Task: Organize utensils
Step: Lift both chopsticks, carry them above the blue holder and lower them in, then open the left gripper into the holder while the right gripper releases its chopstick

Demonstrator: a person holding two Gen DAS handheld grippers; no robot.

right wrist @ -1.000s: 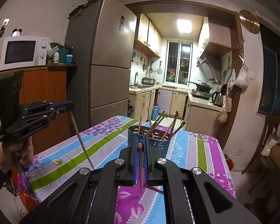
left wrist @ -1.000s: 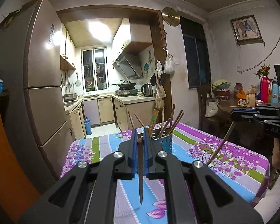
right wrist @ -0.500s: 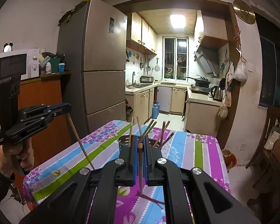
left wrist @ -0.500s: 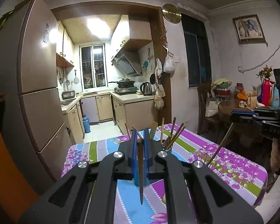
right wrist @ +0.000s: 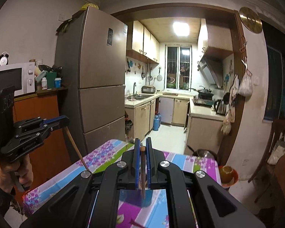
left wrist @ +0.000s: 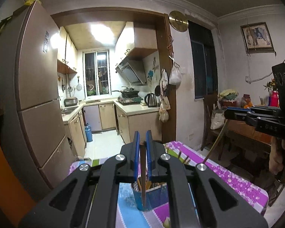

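My left gripper (left wrist: 142, 142) is shut on a brown chopstick (left wrist: 143, 174) that hangs point down over the blue perforated holder (left wrist: 152, 197), which has several chopsticks in it. My right gripper (right wrist: 142, 144) is shut on another chopstick (right wrist: 142, 172), also point down above the holder (right wrist: 145, 197). Each gripper shows in the other's view: the right gripper (left wrist: 228, 113) with its chopstick (left wrist: 215, 142) at the right, the left gripper (right wrist: 65, 119) with its chopstick (right wrist: 76, 148) at the left. Both hover over the floral tablecloth (left wrist: 228, 172).
A tall fridge (right wrist: 100, 87) stands left of the table, with a microwave (right wrist: 11, 79) on an orange cabinet beside it. The kitchen counters (left wrist: 138, 110) lie beyond. A wooden chair (left wrist: 210, 117) and a cluttered side table (left wrist: 256, 131) stand at the right.
Both grippers have moved forward and up over the holder, so it now sits low under the fingers, mostly hidden. Both still grip their chopsticks.
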